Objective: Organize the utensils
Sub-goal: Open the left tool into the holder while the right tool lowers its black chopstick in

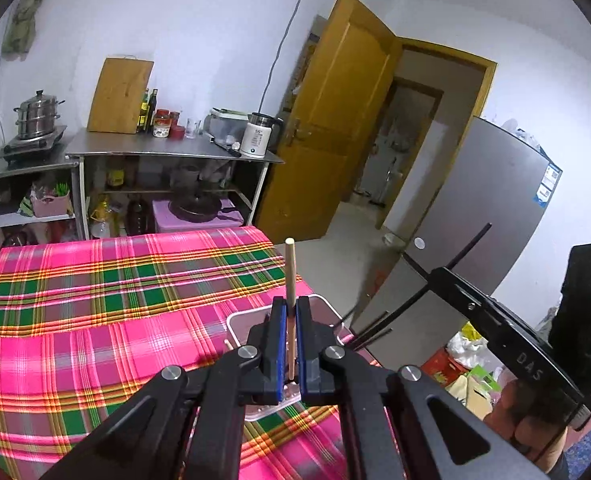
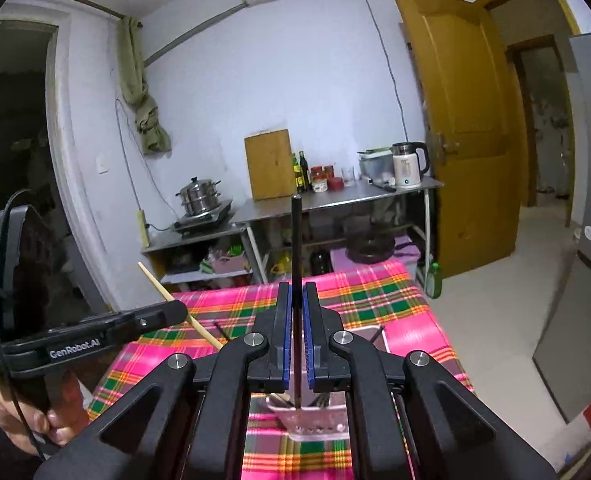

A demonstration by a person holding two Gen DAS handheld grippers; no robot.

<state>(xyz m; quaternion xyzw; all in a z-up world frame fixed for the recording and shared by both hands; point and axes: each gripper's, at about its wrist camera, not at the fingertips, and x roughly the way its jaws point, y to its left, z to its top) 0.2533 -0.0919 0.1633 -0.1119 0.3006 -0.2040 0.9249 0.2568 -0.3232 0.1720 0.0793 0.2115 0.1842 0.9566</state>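
Note:
In the left wrist view my left gripper (image 1: 291, 304) is shut on a pale wooden chopstick (image 1: 290, 268) that stands upright between the blue pads. Under it a clear plastic utensil box (image 1: 237, 320) rests on the pink plaid tablecloth (image 1: 115, 300). Several black chopsticks (image 1: 371, 332) poke out of the box to the right. My right gripper (image 2: 296, 288) is shut on a black chopstick (image 2: 296, 236), also upright, above the same box (image 2: 319, 426). Each gripper shows in the other's view: the right gripper (image 1: 441, 274) and the left gripper (image 2: 177, 314) with its wooden chopstick (image 2: 163, 290).
Behind the table a steel counter (image 1: 167, 148) carries a cutting board, bottles, jars and a white kettle (image 1: 257, 138). A steamer pot (image 1: 37, 114) stands on a burner at the left. A yellow door (image 1: 347, 120) is open, and a grey fridge (image 1: 475, 216) stands to the right.

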